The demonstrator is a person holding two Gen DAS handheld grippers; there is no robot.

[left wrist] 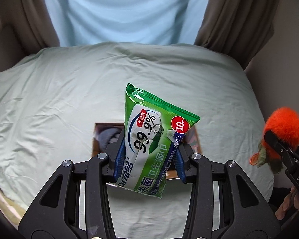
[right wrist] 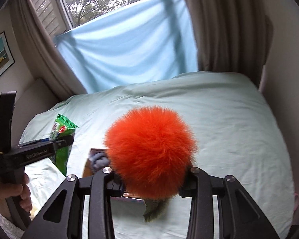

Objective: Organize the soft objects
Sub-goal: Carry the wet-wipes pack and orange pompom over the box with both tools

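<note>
Left wrist view: left gripper (left wrist: 148, 157) clamped on wipes pack (left wrist: 151, 137), held above cardboard box (left wrist: 196, 139) on bed (left wrist: 49, 99); slick film, could slip out.

Right wrist view: right gripper (right wrist: 151, 181) closed around orange pompom (right wrist: 149, 149), near box; fluffy grip, might drop outside.

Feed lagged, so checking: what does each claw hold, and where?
Left claw grips the wipes pack across its lower sides; right claw grips the orange pompom near its base.
</note>
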